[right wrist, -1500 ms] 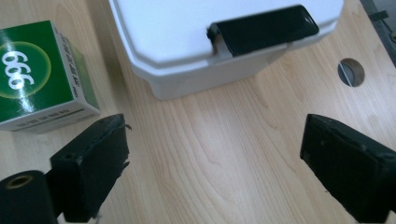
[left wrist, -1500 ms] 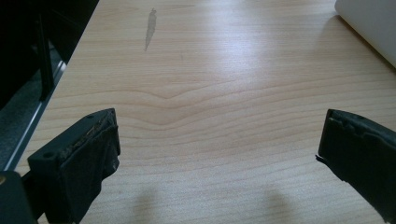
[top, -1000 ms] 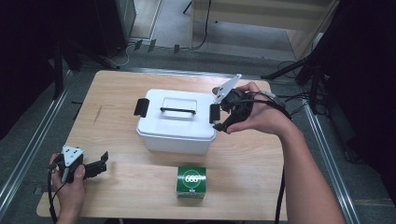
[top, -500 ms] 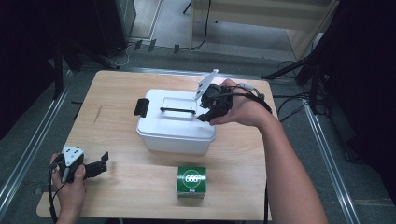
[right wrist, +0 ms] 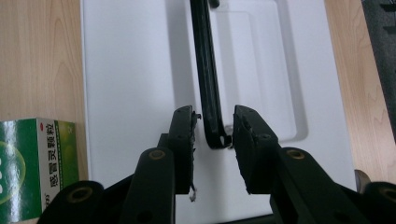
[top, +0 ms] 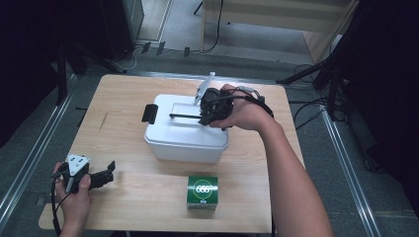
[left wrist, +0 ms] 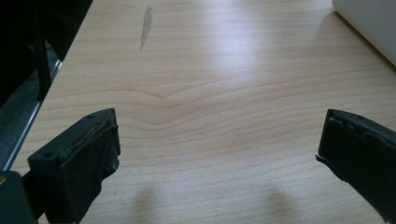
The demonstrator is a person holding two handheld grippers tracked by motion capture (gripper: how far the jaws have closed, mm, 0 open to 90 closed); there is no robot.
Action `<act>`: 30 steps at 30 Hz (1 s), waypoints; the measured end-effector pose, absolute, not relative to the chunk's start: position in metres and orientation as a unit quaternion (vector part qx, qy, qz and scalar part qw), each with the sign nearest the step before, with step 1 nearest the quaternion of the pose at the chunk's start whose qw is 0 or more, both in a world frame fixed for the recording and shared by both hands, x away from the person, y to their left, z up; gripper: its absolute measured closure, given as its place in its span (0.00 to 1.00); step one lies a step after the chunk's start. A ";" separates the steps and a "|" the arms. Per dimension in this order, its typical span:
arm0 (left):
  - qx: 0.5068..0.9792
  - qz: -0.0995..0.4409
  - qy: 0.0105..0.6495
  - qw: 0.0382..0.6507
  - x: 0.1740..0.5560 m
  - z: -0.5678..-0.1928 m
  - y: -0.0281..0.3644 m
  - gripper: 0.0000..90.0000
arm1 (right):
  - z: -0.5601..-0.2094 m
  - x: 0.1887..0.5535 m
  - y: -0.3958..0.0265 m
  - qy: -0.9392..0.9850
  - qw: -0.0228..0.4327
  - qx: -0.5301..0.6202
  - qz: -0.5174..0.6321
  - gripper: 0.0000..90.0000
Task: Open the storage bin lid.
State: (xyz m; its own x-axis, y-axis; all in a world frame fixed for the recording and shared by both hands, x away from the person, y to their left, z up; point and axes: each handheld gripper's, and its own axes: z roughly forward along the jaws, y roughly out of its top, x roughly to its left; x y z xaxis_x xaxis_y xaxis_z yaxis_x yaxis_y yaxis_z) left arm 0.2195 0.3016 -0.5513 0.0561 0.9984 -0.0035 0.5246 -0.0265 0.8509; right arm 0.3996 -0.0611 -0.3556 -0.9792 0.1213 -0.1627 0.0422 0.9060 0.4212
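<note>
The white plastic box [top: 185, 133] is sitting near the middle of the table [top: 123, 98], with a green carton [top: 202, 191] standing apart from it nearer the person. It looks stiff and smooth-walled, probably light unless it is full; its contents cannot be seen. The glossy sides would be slippery for pads, so the thin black handle [right wrist: 208, 93] on the lid is the sensible place to take hold. That handle is a rigid bar, narrow enough to sit well between the jaws, and it is lying nearly flat in the recess of the lid.

The right hand-held gripper [right wrist: 212, 133] is reaching down over the lid, and its jaws have just been closing. In the right gripper view the end of the handle is sitting between the two pads, the right one looking just about in contact and the left one showing a slim gap, so the grip is not yet pinching firmly.

The box's long axis is running across the table from left to right in the high view, and the handle is lying along that same axis, with a black latch [top: 149, 113] at the left end.

The left hand-held gripper [top: 101, 177] is resting at the near left corner of the table, jaws spread wide over bare wood and holding nothing.
</note>
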 end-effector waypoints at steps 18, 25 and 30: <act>0.640 0.333 0.596 0.354 0.220 -0.551 0.301 0.00 | -0.355 0.408 -0.026 0.976 0.096 0.026 0.192 0.87; 0.639 0.331 0.598 0.355 0.220 -0.551 0.301 0.00 | -0.355 0.412 -0.027 0.975 0.097 0.014 0.202 0.94; 0.639 0.331 0.597 0.354 0.220 -0.551 0.301 0.00 | -0.350 0.410 -0.026 0.974 0.109 0.002 0.201 0.94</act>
State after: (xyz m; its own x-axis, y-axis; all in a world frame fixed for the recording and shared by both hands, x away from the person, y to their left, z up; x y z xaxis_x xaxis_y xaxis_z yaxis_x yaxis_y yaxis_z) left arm 0.2197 0.3010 -0.5512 0.0666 0.9978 0.0003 0.5288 -0.0355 0.8480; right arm 0.4104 -0.0261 -0.3501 -0.9762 0.0486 -0.2114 -0.0389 0.9194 0.3914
